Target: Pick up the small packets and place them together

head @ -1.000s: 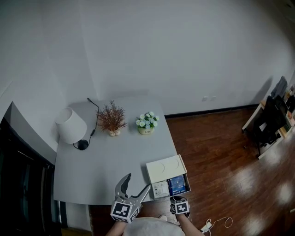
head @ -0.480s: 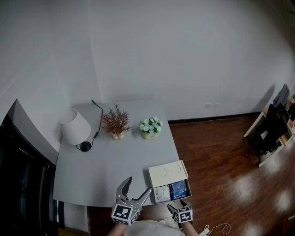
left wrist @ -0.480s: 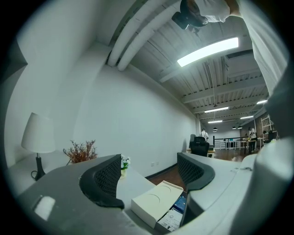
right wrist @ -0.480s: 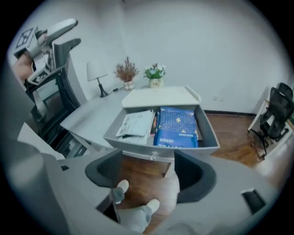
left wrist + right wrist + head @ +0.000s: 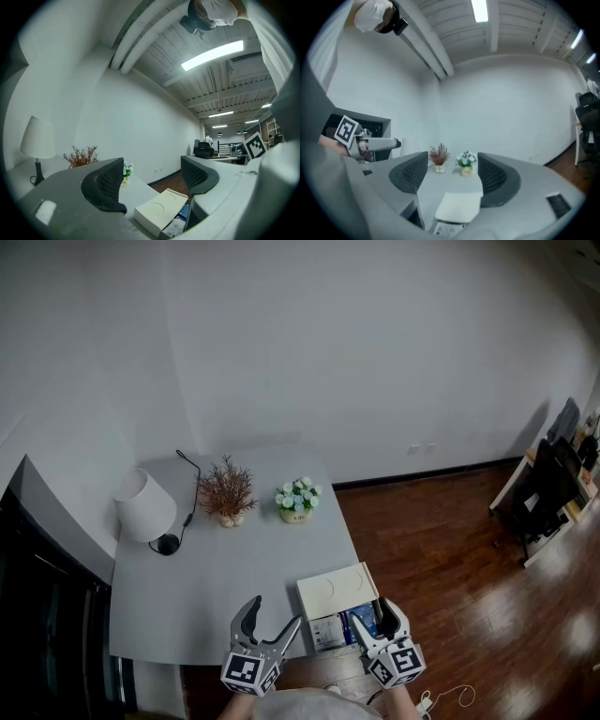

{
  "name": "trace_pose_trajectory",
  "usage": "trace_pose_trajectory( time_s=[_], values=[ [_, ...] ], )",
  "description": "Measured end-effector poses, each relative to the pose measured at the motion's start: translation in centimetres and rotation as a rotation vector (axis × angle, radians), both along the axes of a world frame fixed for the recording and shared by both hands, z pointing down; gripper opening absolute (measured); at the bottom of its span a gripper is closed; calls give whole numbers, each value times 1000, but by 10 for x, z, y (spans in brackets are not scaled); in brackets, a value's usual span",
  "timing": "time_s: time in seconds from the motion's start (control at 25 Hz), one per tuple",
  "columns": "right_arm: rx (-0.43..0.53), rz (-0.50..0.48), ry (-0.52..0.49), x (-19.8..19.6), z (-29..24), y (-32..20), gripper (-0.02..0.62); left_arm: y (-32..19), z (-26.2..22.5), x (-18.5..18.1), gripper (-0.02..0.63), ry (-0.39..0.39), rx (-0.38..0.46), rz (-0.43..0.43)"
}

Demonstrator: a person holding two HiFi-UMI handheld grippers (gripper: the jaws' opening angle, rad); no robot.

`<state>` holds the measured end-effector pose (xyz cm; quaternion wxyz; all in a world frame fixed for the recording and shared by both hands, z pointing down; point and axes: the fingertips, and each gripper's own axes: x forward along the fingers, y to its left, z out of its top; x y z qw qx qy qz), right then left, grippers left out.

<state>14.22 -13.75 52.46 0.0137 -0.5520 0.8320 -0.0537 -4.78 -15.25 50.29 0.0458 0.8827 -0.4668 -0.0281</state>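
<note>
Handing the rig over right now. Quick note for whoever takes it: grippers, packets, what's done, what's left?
Left gripper: open, empty, at the near edge of the table.
Right gripper: open, empty, at the near side of the open box. Its jaws have just swung wide, then eased in a little.
Things: the box sits at the table's near right corner, lid folded back. A white packet and a blue packet lie side by side inside.
Done: nothing visible; no packet is held or out of the box.
Left: pick up the packets and place them together.
</note>
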Motion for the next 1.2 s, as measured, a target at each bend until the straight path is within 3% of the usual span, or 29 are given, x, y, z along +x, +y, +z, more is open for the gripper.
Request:
trace_pose_trajectory(
  time_s=[0.2,0.32,0.44,0.52,0.68,0.92,1.08,1.2],
  values=[
    [235,75,157,-8,-71,6,324,0,-9,-2,367,-4,17,-13],
    [259,73,192,-12,-81,11,324,0,-3,-2,357,-61,-11,-20],
    [223,39,175,-12,-73,10,324,1,1,-4,354,-91,-8,-29],
    [150,-8,166,-11,-52,5,324,2,0,-5,354,-89,5,-27],
    [-88,-128,196,-13,20,-8,324,1,-3,-12,353,-67,17,-41],
    [-463,-324,437,-31,159,-11,324,2,-2,-26,350,-53,5,-81],
    [-712,-335,461,-26,232,-8,322,4,-1,-34,347,-52,3,-101],
    [-831,-314,437,-20,261,-9,316,6,0,-41,342,-48,-2,-118]
  ],
)
